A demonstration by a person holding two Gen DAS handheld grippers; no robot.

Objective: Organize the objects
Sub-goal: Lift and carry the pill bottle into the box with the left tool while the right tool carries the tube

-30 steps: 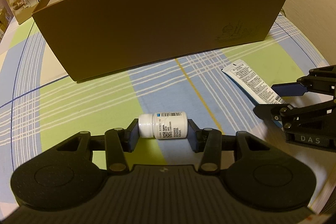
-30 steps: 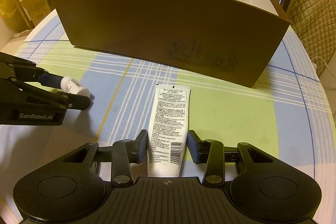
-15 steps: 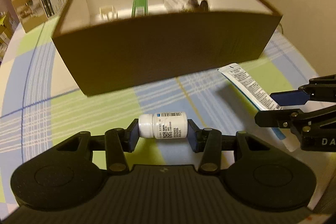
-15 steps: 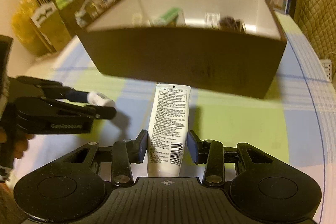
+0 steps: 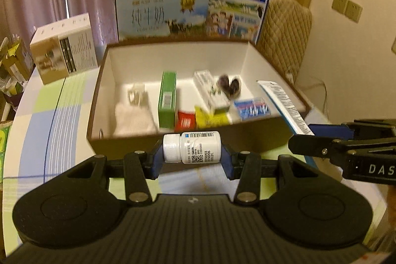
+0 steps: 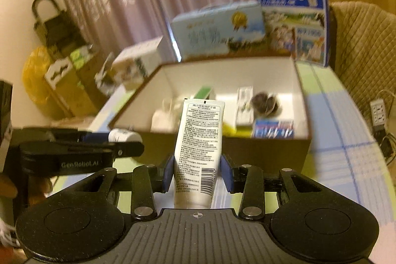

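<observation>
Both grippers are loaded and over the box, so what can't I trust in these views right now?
- Right wrist view: the tube hides part of the box floor.
- Left wrist view: the dark item near the back is too blurred to name.
- Left wrist view: the pill bottle covers the box's near wall.

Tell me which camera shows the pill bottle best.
The left wrist view. There the bottle lies sideways between the left gripper's fingers, cap and label plainly visible. The right wrist view shows only a blurred white end of it poking past that gripper's side, label unreadable.
</observation>
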